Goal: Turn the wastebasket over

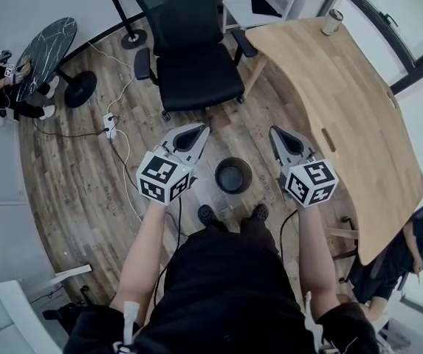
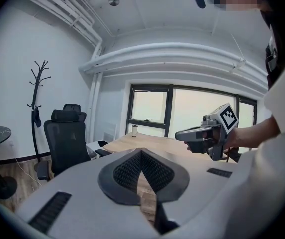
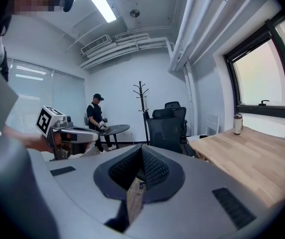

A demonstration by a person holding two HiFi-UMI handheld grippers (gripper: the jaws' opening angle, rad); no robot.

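On the wood floor point(image 1: 71, 175), the wastebasket point(image 1: 233, 175) stands open-side up between my left hand-held gripper point(image 1: 196, 133) and right hand-held gripper point(image 1: 281, 137), both closed, empty.

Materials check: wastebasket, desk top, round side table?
Wastebasket: dark, smooth, slight sheen; likely plastic, possibly metal. Desk top: light wood, matte, plank seams and grain visible. Round side table: black with white veins, glossy; marble or a marble-look top.

Black round wastebasket point(image 1: 233, 175) standing on wood floor point(image 1: 86, 190) (just ahead of shoes point(image 1: 207, 214)).
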